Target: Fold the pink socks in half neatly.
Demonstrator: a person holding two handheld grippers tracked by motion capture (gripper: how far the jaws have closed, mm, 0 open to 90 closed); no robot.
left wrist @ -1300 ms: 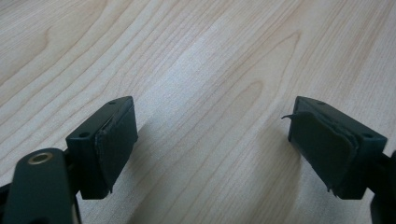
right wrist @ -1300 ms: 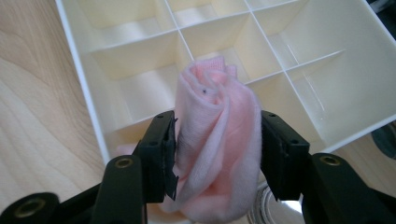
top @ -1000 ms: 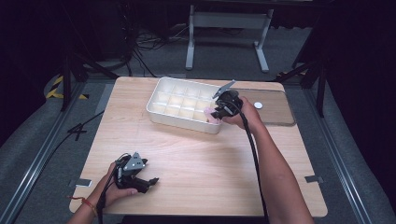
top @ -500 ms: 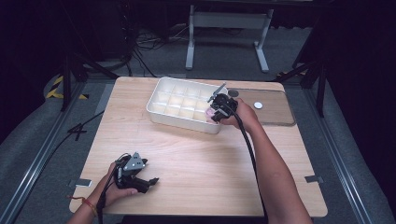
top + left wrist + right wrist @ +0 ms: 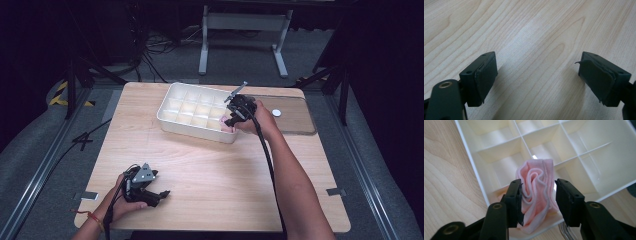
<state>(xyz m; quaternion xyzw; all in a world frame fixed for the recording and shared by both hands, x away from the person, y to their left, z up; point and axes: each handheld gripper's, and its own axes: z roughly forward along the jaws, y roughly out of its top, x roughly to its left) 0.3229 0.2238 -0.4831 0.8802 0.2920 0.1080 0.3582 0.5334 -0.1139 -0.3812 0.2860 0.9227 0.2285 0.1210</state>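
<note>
A white compartment tray [image 5: 166, 108] stands at the middle back of the wooden table. A rolled pink cloth [image 5: 536, 192] stands in its near right corner compartment [image 5: 226, 127]. My right gripper [image 5: 537, 186] straddles the roll from above at that corner [image 5: 231, 120]. Its jaws have just been opening; the cloth sits between them, with a slit of light at the right pad [image 5: 564, 195]. My left gripper [image 5: 159, 194] rests low at the table's front left, open, with bare wood between its pads [image 5: 537, 75].
A clear flat lid [image 5: 297, 120] lies right of the tray, with a small white disc [image 5: 276, 113] on it. The tray's walls [image 5: 469, 152] ring the right gripper. A black cable trails along the right forearm. Wide bare wood [image 5: 215, 170] lies between the hands.
The right hand has shifted only slightly over the tray's near right corner. The left hand and its gripper have kept still.
</note>
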